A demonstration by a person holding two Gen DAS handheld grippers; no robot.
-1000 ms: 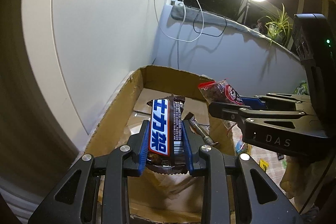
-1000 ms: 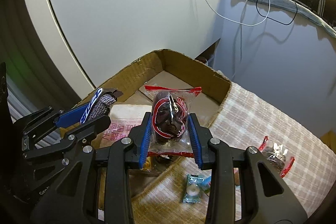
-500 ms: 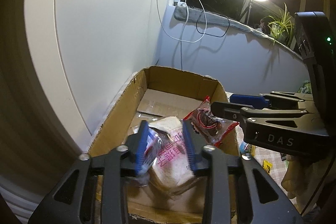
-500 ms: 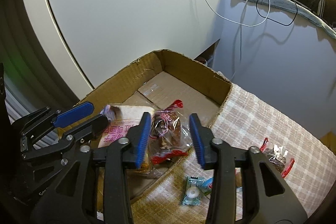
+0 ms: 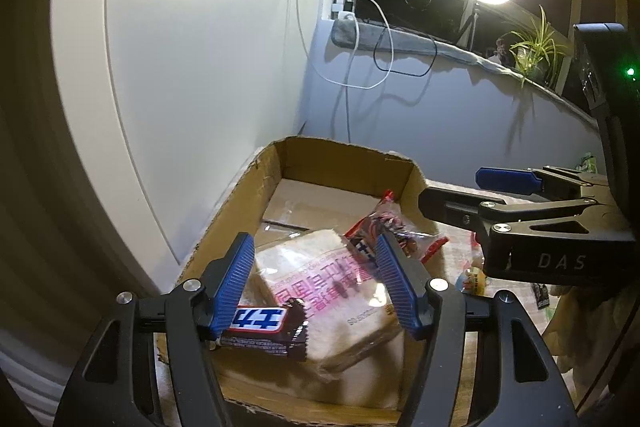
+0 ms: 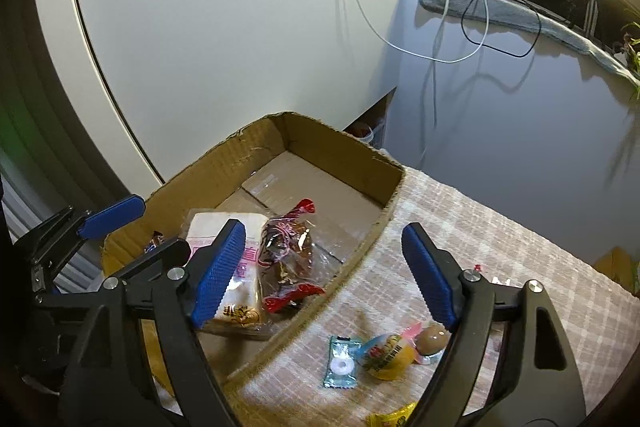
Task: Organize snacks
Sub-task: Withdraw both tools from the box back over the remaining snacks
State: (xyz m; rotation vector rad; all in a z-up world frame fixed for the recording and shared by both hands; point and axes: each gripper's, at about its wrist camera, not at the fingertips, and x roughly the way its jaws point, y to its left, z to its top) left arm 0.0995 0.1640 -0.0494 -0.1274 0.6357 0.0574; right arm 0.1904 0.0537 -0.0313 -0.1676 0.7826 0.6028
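A cardboard box (image 5: 240,195) (image 6: 352,155) stands on the checked cloth. Inside lie a wrapped bread pack (image 5: 340,291) (image 6: 224,227), a brown chocolate bar (image 5: 264,327) and a red-edged bag of dark snacks (image 5: 392,227) (image 6: 288,259). My left gripper (image 5: 316,283) is open and empty above the box, the chocolate bar lying by its left finger. My right gripper (image 6: 328,271) is open and empty over the box's right wall; it also shows in the left wrist view (image 5: 480,191).
On the cloth (image 6: 500,239) right of the box lie a mint candy (image 6: 340,367), a yellow egg-shaped snack (image 6: 388,351), a brown ball snack (image 6: 432,339) and a yellow wrapper (image 6: 392,417). A wall stands behind the box. Cables hang from the windowsill.
Both grippers opened. The chocolate bar dropped from the left gripper and the red bag from the right gripper into the box.
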